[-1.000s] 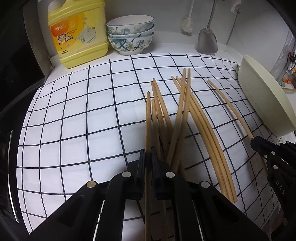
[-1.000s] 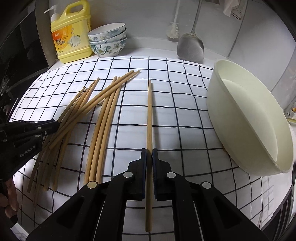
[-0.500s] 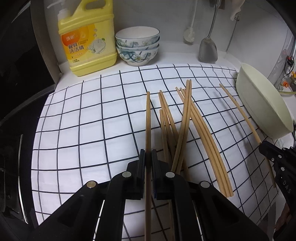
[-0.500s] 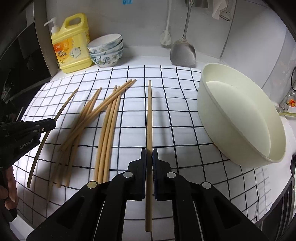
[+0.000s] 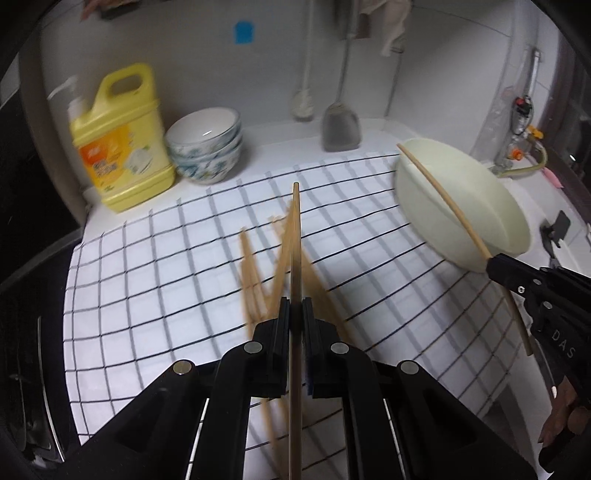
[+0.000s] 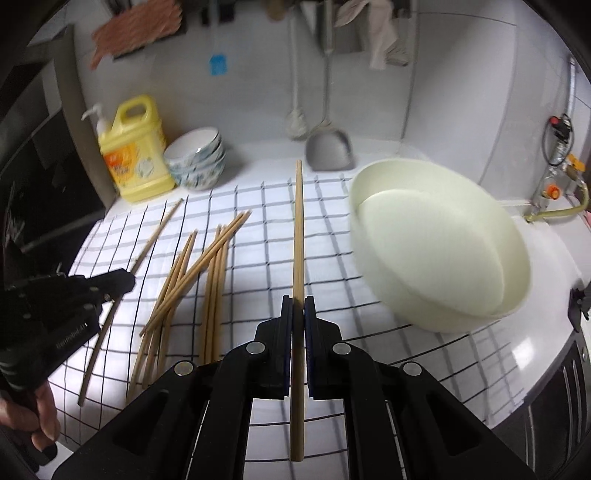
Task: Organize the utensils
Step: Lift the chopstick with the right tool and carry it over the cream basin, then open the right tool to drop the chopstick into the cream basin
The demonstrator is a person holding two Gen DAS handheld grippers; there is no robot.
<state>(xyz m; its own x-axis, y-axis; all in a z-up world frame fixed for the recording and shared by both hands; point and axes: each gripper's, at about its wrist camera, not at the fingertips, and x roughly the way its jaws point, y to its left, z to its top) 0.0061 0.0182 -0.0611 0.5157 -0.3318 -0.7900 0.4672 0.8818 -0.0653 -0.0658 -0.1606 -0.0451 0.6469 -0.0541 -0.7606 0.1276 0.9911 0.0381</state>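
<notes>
Each clamping one bamboo chopstick, the left gripper (image 5: 294, 317) and right gripper (image 6: 298, 314) are holding a chopstick (image 5: 295, 236) (image 6: 298, 236) above the checked cloth (image 6: 325, 236), where the loose chopsticks (image 6: 207, 273) are lying, apparently mid-transfer, next calling for aligned placement, perhaps into the cream basin (image 6: 436, 254).

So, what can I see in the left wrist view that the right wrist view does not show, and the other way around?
Only the left wrist view shows the black clip on the counter beyond the basin, and the right gripper from the side, shut on a chopstick. Only the right wrist view shows the flat inside of the cream basin and the reddish cloth on the wall. Both show the yellow detergent bottle, the stacked bowls, the hanging spatula, the loose chopsticks on the checked cloth, and the left gripper shut on its own chopstick.
</notes>
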